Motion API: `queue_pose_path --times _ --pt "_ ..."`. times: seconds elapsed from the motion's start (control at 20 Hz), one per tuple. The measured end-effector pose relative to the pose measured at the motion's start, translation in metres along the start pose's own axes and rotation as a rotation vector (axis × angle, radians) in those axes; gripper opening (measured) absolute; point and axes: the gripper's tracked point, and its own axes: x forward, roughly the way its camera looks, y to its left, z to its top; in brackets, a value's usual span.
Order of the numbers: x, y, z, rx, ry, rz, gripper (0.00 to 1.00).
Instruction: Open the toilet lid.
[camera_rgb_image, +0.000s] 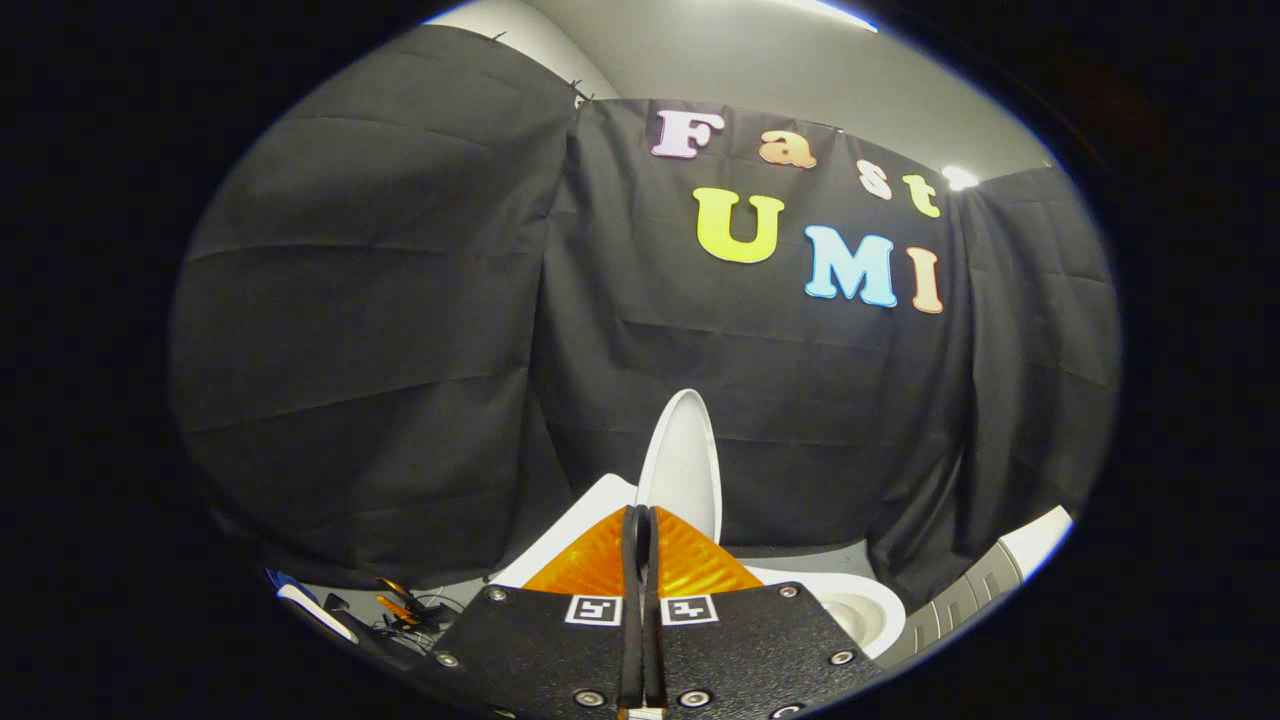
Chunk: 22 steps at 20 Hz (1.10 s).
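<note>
The white toilet lid (683, 468) stands raised, nearly upright, just beyond my fingertips. Below it to the right, the white toilet seat and bowl rim (850, 600) lie uncovered. The white tank top (575, 535) shows to the left of the lid. My gripper (638, 515) is shut, its two orange fingers (590, 562) pressed together with nothing between them. The fingertips sit right in front of the lid's lower part; whether they touch it cannot be told.
Black cloth walls close in the booth behind and to both sides. A tangle of cables and small tools (400, 610) lies on the floor to the left. A grey and white object (985, 585) stands to the right of the toilet.
</note>
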Motion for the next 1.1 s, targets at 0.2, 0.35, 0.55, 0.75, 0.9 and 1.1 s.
queue_pose_path --times 0.2,0.35,0.55,0.75,0.9,1.1 --pt "-0.004 -0.005 -0.002 -0.028 -0.005 -0.019 0.02" --pt "-0.004 0.005 -0.001 0.116 -0.004 0.087 0.15" --pt "-0.025 -0.003 0.022 0.274 -0.059 0.189 0.66" --pt "-0.057 -0.033 0.036 0.263 -0.078 0.243 0.96" --pt "-0.083 -0.073 0.052 0.276 -0.138 0.246 0.96" --pt "-0.112 -0.143 0.068 0.256 -0.231 0.205 0.96"
